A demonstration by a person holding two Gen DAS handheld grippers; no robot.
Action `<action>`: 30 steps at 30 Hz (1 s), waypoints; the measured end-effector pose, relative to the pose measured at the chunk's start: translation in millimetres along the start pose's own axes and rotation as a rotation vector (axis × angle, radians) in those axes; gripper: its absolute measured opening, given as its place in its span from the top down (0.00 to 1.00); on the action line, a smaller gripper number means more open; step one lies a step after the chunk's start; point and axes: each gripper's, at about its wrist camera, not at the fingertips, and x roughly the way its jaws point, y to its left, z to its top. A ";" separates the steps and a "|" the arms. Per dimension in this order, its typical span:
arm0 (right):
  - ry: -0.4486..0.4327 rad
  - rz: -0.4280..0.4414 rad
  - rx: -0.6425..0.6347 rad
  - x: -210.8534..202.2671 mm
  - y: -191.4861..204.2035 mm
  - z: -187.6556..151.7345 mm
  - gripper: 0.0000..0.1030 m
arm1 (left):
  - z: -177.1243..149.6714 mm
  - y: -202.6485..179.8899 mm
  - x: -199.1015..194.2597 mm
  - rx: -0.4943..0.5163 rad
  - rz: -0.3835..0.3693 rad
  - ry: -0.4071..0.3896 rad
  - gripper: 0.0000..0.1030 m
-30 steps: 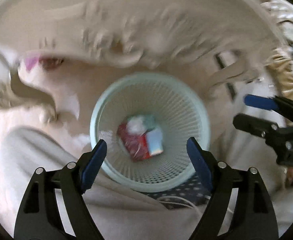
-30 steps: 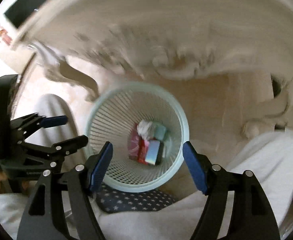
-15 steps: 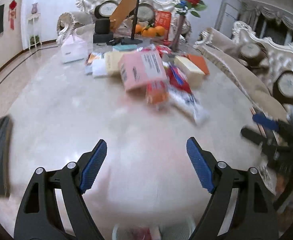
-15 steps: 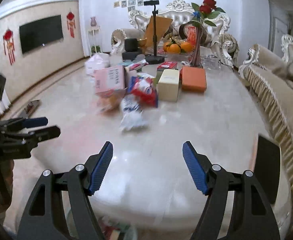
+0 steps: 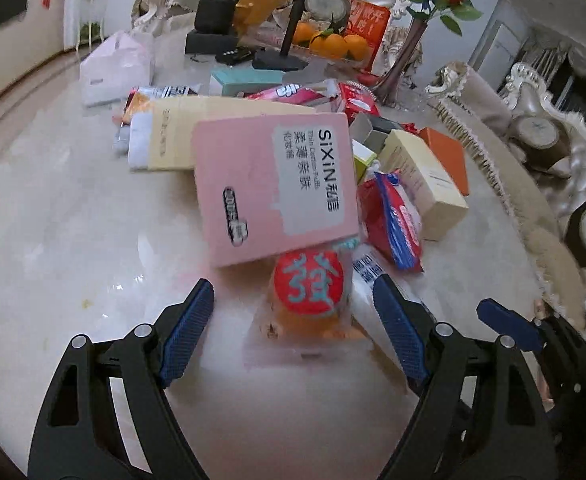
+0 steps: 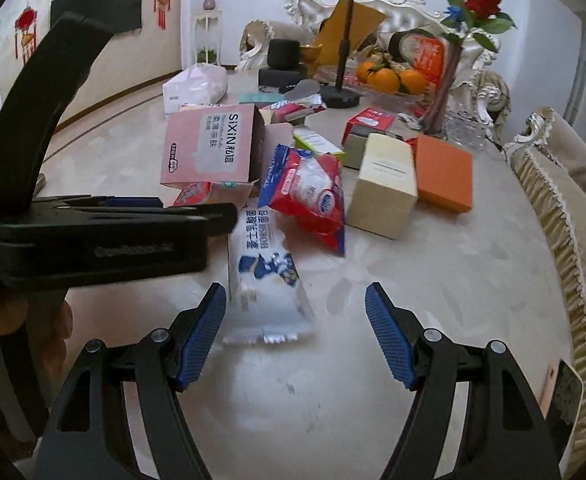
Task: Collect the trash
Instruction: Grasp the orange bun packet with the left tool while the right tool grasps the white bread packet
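Note:
Trash lies piled on a marble table [image 5: 73,240]. My left gripper [image 5: 293,328] is open and empty, with a clear packet holding an orange-red snack [image 5: 307,292] lying between its fingertips. A pink SiXiN box [image 5: 273,184] sits just behind it. My right gripper [image 6: 295,332] is open and empty over the near end of a white and blue wrapper [image 6: 263,276]. A red and blue snack bag [image 6: 307,196] lies beyond it. The left gripper [image 6: 197,216] shows at the left of the right wrist view.
A cream box [image 6: 385,188], an orange box [image 6: 445,178], a pale yellow box [image 5: 197,132] and a white tissue pack [image 5: 113,68] lie among the pile. At the back stand a phone stand [image 6: 343,40], oranges [image 6: 389,76] and a rose vase [image 6: 449,80]. A sofa [image 6: 565,208] runs along the right.
Both grippers have swung up from the pale green waste basket on the floor to the table and moved close to the trash pile. Both stay open and empty.

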 end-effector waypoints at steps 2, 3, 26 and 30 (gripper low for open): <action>0.044 0.010 0.004 9.8 0.3 2.9 0.34 | 1.8 -1.4 2.0 0.014 0.016 0.005 0.22; 0.057 0.021 0.008 12.6 -0.6 4.3 0.34 | 2.4 -0.3 2.2 0.017 0.019 0.005 0.22; 0.080 0.113 0.041 -3.0 1.4 -9.5 0.71 | -36.1 36.1 -40.0 0.166 -0.009 -0.006 0.48; 0.057 0.196 0.140 -19.2 -12.0 -20.7 0.72 | -51.0 48.5 -57.3 0.115 -0.093 -0.005 0.48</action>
